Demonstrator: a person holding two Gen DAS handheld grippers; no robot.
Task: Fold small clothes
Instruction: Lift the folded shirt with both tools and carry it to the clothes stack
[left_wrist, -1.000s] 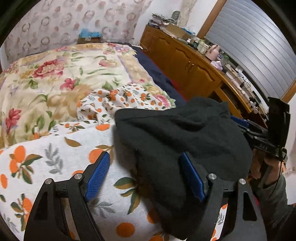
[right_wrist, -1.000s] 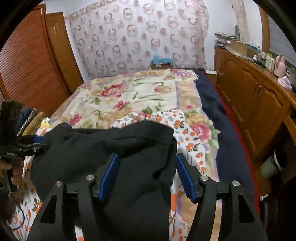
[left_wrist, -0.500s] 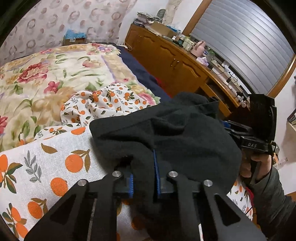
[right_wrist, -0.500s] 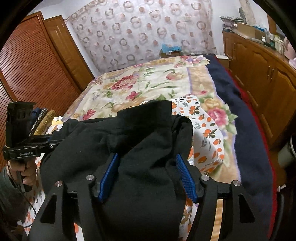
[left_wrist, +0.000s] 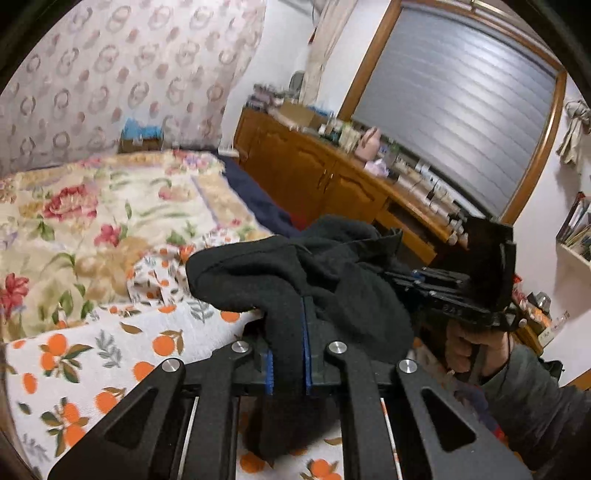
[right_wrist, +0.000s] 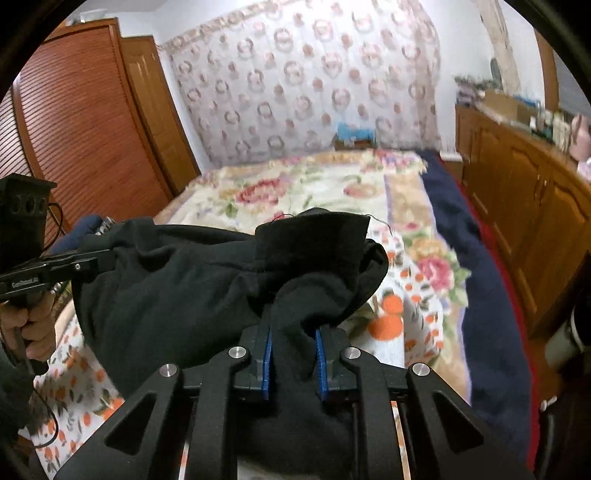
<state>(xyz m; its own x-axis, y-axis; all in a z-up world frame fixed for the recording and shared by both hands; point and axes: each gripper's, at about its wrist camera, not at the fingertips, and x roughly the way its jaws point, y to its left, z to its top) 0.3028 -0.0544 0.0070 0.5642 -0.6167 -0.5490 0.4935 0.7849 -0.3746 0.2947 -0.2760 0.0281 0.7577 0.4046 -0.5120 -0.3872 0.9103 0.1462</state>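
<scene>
In the left wrist view, the left claw (left_wrist: 288, 354) at bottom centre has just been closing and now pinches a fold of the black garment (left_wrist: 332, 280) between its blue pads. The cloth is thick, fleecy and bunched, lifted above the orange-print sheet (left_wrist: 110, 350) on the bed (left_wrist: 92, 206). At centre right, the right claw (left_wrist: 410, 277) bites into its far edge.

In the right wrist view, the right claw (right_wrist: 293, 363) has just been closing too and grips a gathered wad of the black garment (right_wrist: 177, 284), which stretches in heavy folds across the frame's middle to the left claw (right_wrist: 107, 258) at left.
</scene>
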